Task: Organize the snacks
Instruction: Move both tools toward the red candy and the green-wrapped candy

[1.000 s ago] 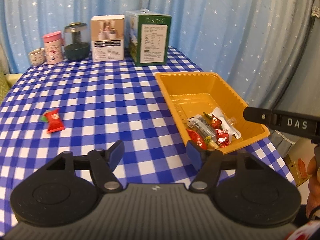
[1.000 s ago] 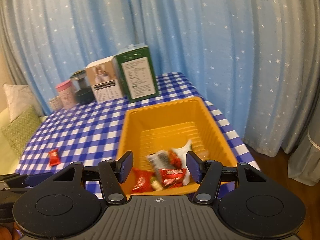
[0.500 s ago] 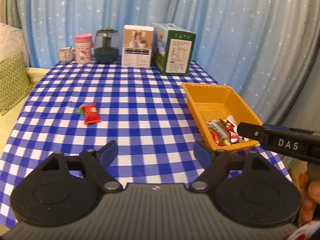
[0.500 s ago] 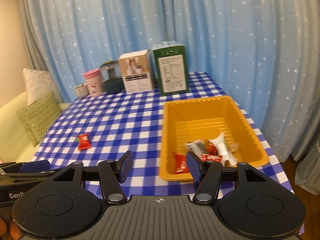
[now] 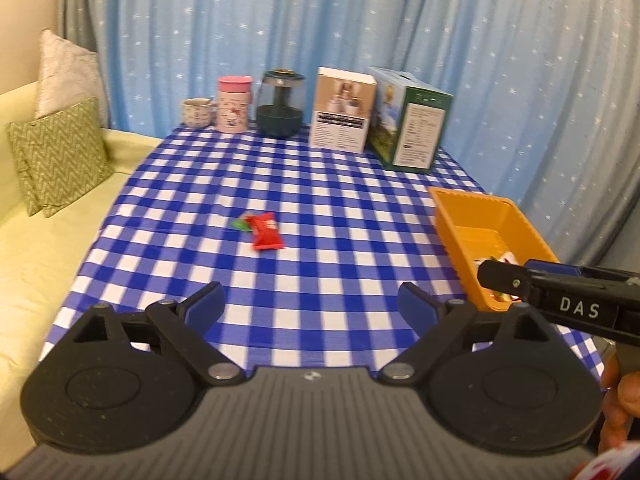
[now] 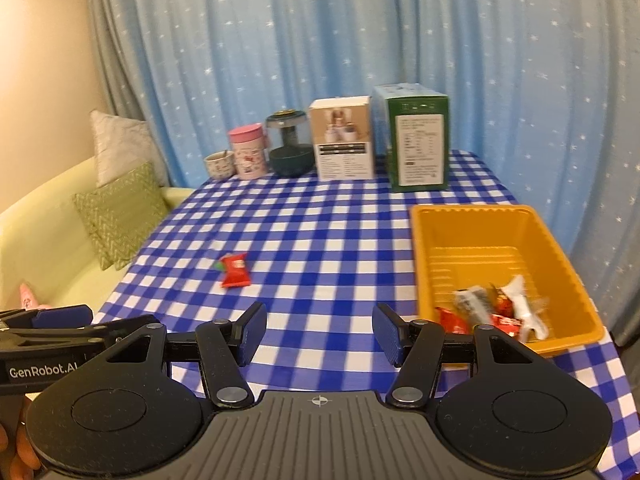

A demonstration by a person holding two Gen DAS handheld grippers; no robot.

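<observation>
A red snack packet (image 5: pixel 265 232) (image 6: pixel 235 270) lies alone mid-table on the blue checked cloth, a small green wrapper touching its far left end. At the right edge stands the orange tray (image 5: pixel 460 216) (image 6: pixel 428 248) holding several wrapped snacks (image 6: pixel 492 312) at its near end. My left gripper (image 5: pixel 312 306) hovers over the table's near edge, its jaws still opening, nothing between them. My right gripper (image 6: pixel 319 334) hangs half open and empty, near the tray's left front corner. In the left wrist view the right gripper's finger crosses in front of the tray.
Along the far edge stand a small cup (image 5: pixel 196 112), a pink tumbler (image 5: pixel 235 104), a dark glass jar (image 5: pixel 280 106), a white box (image 5: pixel 342 110) and a green box (image 5: pixel 412 120). A yellow sofa with cushions (image 5: pixel 60 156) borders the table on the left. Blue curtains hang behind.
Both grippers have pulled back and up from the tray toward the table's near edge. The left jaws have spread wider. The red packet now sits nearer the middle of both views.
</observation>
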